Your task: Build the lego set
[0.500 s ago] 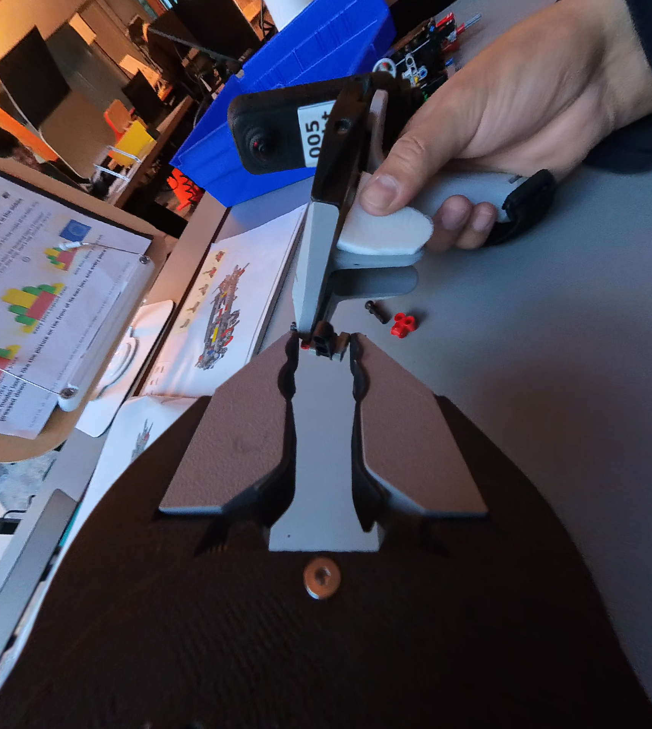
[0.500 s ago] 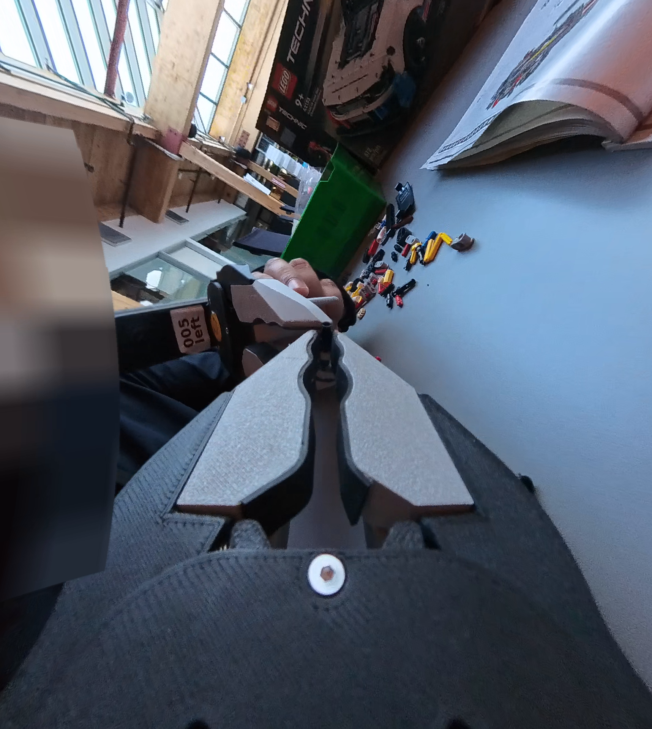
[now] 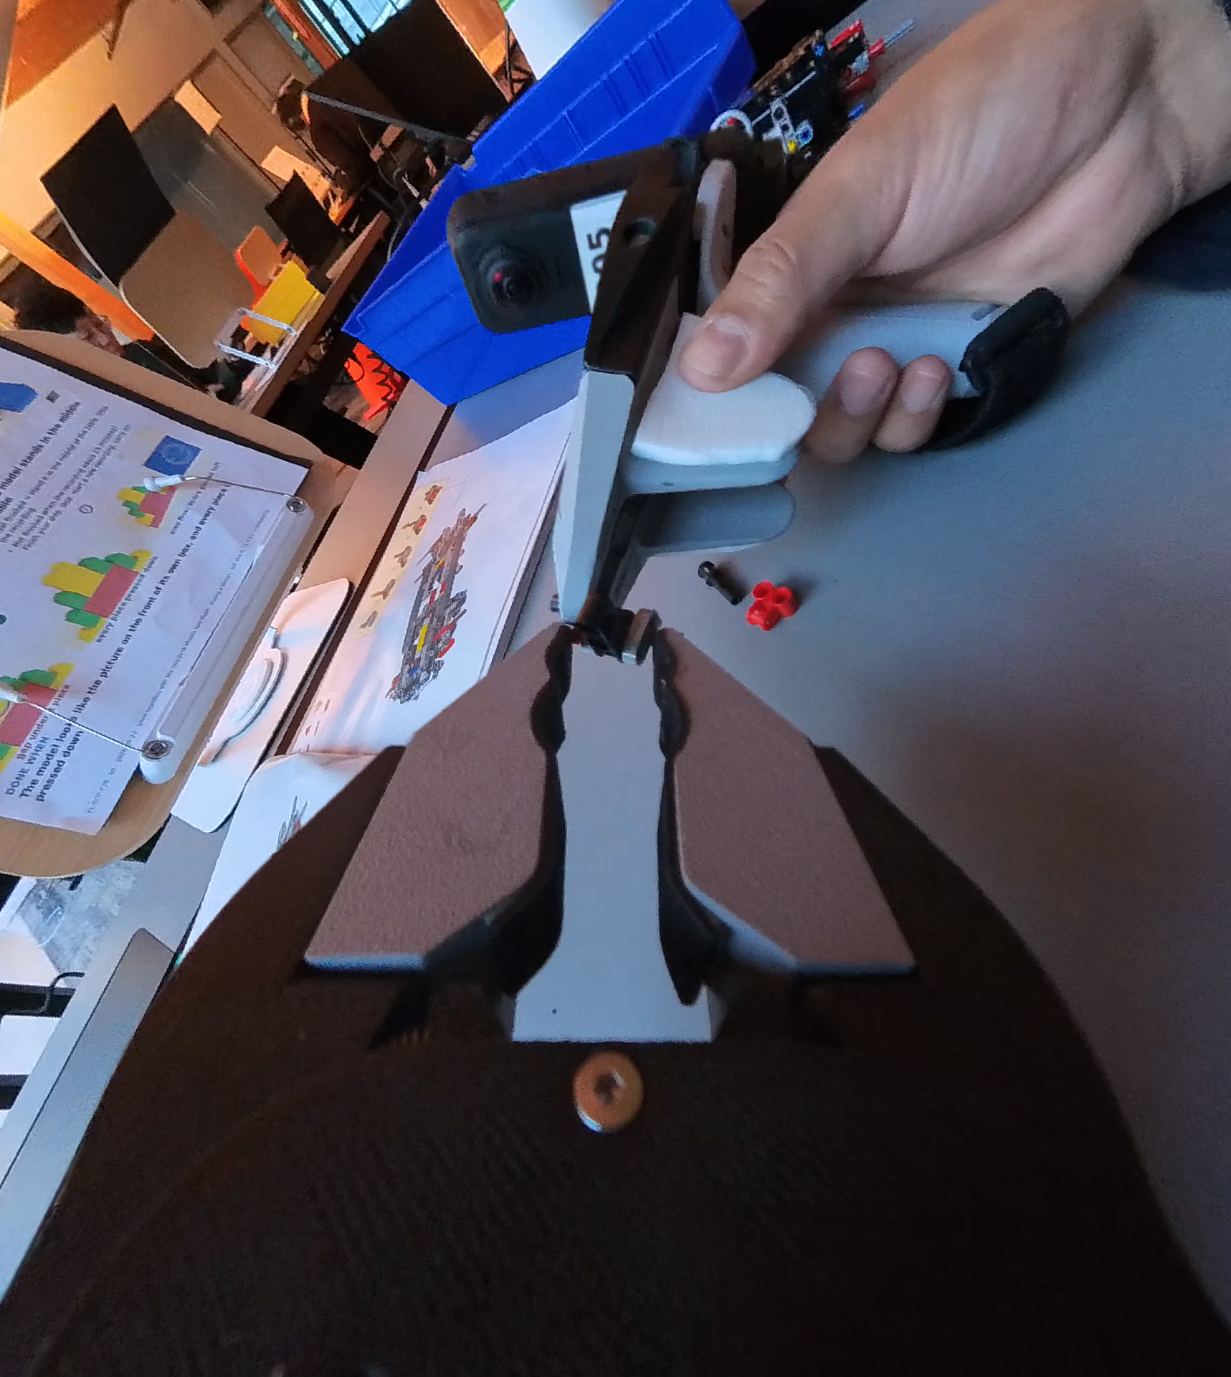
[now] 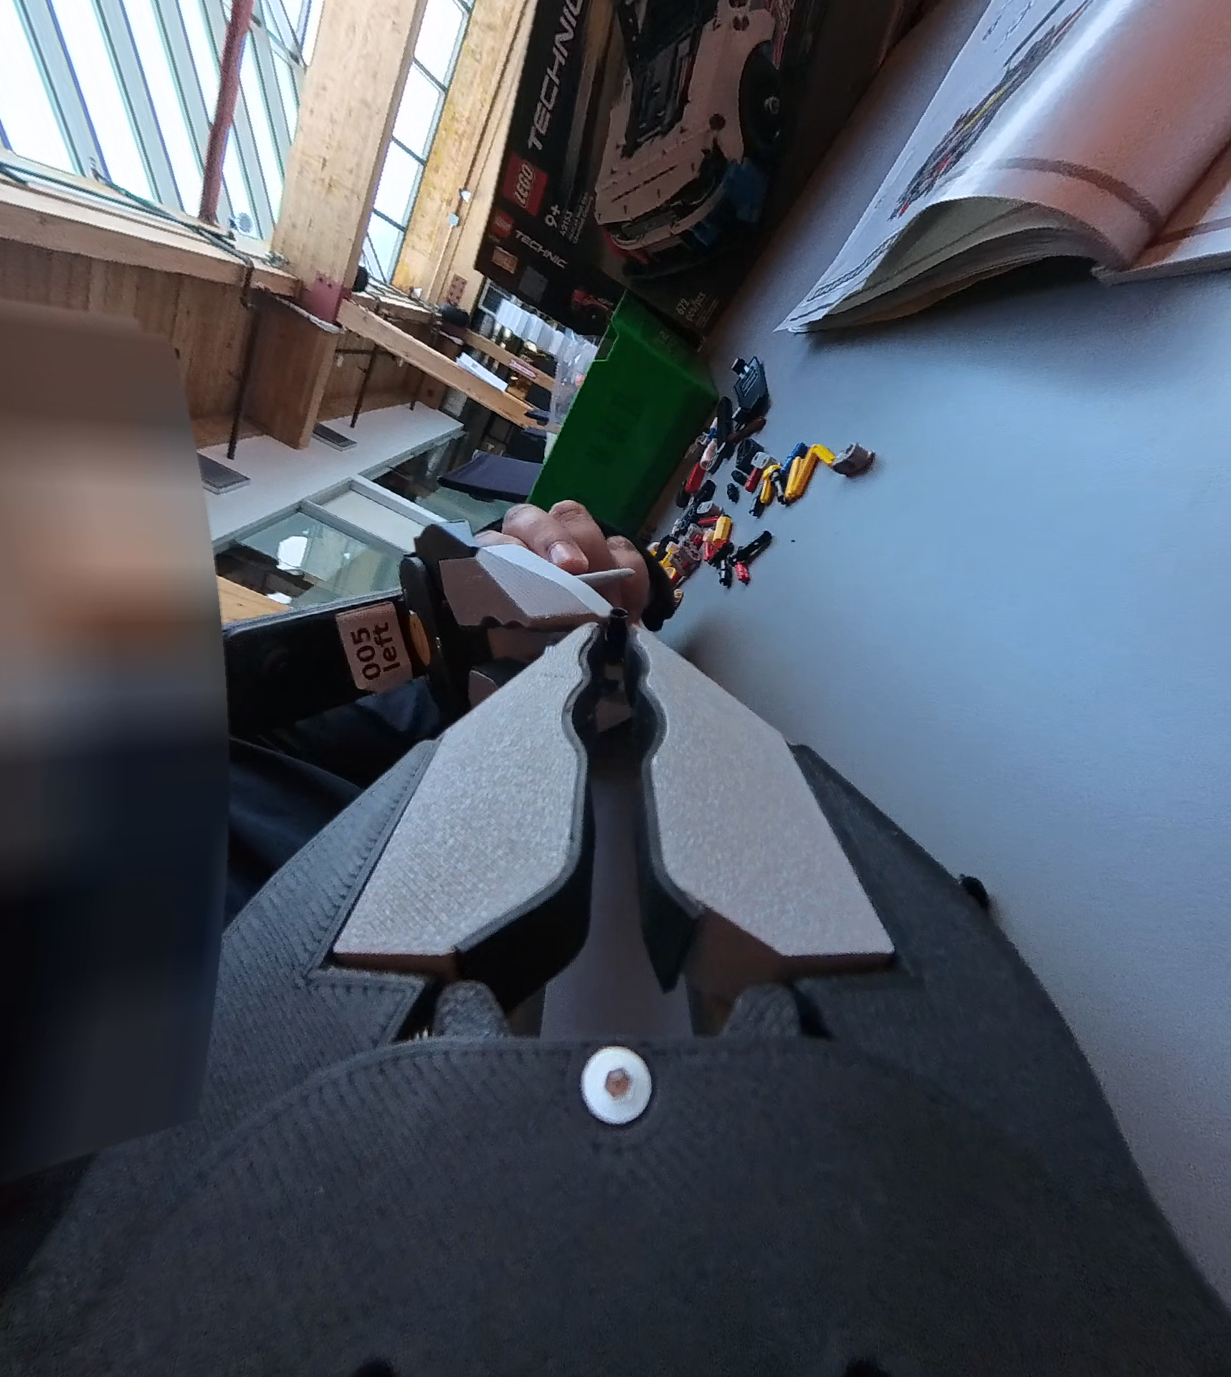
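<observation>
Currently, both tools meet tip to tip just above the table (image 3: 1044, 745). The right tongs (image 4: 616, 644) are closed on a black pin (image 4: 614, 633), which sticks out past their tips toward 12 o'clock in the right wrist view. The left tongs (image 3: 612, 641) are narrowed to a small gap that is filled by a grey-and-black piece (image 3: 638, 637). Both tips appear to bear on it.

Handling notes (judgement):
1. Both parts are tiny and are held at the very ends of the fingers, so either could pivot or slip. Hold squeeze pressure steady.
2. Keep the two tools in line. A sideways push on the pin would likely twist it in its grip.
3. Support comes from the hand (image 3: 970, 186) on the right tool. Avoid letting that wrist roll.

Position, left wrist view:
- The piece lies at the tip line of the left tongs, toward their 12 o'clock.
- The right tool comes in from 12 o'clock, with its fingers ending on the piece.
- A loose black pin (image 3: 718, 581) and a red connector (image 3: 772, 603) lie on the table at 1 o'clock, near the tips but clear of them.
- A booklet (image 3: 448, 596) lies at 10 o'clock, and a blue bin (image 3: 597, 112) stands beyond it.

Position, right wrist view:
- A pile of parts (image 4: 746, 492) lies at 1 o'clock, well apart, beside a green bin (image 4: 619, 432).
</observation>
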`<state>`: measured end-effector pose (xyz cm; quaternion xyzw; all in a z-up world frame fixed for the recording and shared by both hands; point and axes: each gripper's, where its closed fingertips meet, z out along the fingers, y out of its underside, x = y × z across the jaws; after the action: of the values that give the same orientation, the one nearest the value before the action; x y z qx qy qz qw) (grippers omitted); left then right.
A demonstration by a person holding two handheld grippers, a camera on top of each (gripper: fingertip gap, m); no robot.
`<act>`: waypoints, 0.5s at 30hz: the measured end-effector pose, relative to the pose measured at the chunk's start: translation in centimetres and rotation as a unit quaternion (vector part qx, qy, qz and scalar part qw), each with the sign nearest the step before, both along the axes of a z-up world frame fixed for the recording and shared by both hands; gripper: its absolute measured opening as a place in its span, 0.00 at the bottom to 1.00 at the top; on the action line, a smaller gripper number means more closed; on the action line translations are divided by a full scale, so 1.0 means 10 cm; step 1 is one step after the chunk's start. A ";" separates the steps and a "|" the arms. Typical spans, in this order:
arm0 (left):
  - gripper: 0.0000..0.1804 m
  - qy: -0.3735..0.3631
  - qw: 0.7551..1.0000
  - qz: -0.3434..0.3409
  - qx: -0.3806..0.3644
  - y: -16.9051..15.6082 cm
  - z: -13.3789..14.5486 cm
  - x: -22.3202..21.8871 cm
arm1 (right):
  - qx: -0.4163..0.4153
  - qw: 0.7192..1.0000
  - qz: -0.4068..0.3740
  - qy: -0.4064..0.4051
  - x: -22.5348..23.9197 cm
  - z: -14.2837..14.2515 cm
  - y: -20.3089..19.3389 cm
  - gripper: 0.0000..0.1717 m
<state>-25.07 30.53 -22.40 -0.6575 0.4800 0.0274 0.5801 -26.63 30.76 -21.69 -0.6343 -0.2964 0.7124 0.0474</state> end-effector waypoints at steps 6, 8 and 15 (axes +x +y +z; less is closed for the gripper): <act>0.11 0.026 1.000 -0.001 0.008 -0.03 -0.04 -0.02 | 0.039 0.999 -0.002 -0.015 -0.01 -0.04 -0.03 0.00; 0.11 0.016 1.000 0.004 0.002 -0.02 -0.03 -0.03 | 0.038 0.999 -0.011 -0.015 -0.02 -0.04 -0.01 0.00; 0.08 -0.011 1.000 0.018 -0.009 0.02 -0.02 -0.07 | 0.019 0.999 -0.047 -0.011 -0.06 -0.03 0.05 0.00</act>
<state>-25.72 30.68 -22.64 -0.6712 0.4620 0.0267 0.5790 -27.21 31.30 -21.99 -0.6546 -0.2804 0.6963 0.0894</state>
